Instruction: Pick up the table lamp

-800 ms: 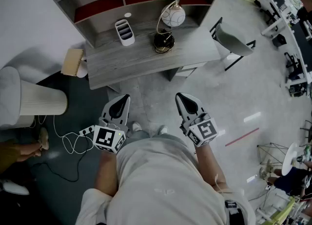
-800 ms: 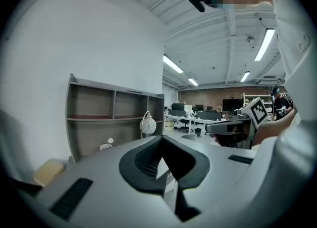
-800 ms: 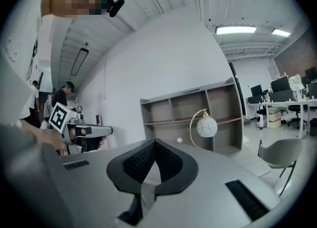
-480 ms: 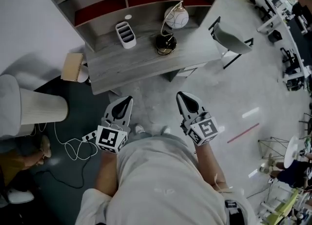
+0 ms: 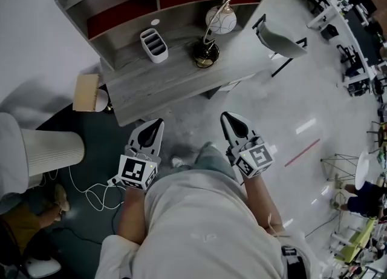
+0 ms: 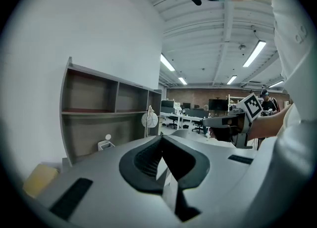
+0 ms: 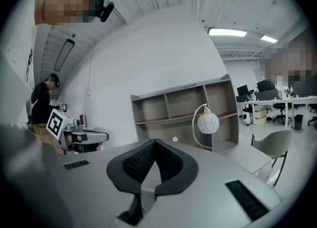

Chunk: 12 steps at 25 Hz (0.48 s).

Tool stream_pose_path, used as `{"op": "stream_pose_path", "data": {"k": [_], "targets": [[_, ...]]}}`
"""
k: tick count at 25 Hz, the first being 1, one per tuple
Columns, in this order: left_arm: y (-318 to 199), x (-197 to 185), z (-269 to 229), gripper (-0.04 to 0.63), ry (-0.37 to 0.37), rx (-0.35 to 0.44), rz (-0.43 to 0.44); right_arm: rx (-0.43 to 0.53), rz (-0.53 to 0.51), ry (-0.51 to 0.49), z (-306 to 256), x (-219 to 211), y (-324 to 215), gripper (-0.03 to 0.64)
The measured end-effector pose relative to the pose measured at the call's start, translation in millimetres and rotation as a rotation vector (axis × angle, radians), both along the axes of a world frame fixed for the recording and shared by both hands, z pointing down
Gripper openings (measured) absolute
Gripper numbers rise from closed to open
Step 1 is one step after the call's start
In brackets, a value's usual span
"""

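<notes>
The person wears a pale short-sleeved shirt (image 5: 193, 229) and light grey trousers (image 5: 208, 155). The left claw (image 5: 158, 123) and right claw (image 5: 225, 117) are grey shells with black ribbed pads, each bearing a black-and-white marker cube.

a person stands with both arms held forward, a gripper in each hand. the left gripper (image 5: 158, 123) and the right gripper (image 5: 225, 116) sit side by side, well apart, both pointing ahead and tipped slightly down. the left fingers (image 6: 146, 160) are pressed together with nothing between them; the right fingers (image 7: 136, 165) also meet, empty. the left marker cube (image 5: 134, 172) and right marker cube (image 5: 254, 158) face upward, with the left forearm (image 5: 130, 223) and right forearm (image 5: 263, 202) bare behind them.
</notes>
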State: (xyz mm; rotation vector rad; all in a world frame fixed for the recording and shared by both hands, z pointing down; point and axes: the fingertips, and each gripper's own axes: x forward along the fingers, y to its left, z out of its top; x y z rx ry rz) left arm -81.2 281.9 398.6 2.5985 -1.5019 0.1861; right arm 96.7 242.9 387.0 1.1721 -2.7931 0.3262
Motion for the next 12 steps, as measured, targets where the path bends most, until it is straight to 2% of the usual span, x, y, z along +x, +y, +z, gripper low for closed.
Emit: {"op": "stream_pose_path", "data": {"k": [7, 12], "targets": [[-32.2, -8.2, 17.6, 0.017, -0.009, -0.029, -0.002, 0.002, 0.001, 0.004, 8.1, -5.7, -43.8, 0.031], [-87.1, -5.3, 20.6, 0.015, -0.018, -0.025, -0.036, 0.009, -0.04, -0.005, 11.3, -4.2, -106.1, 0.031]]}}
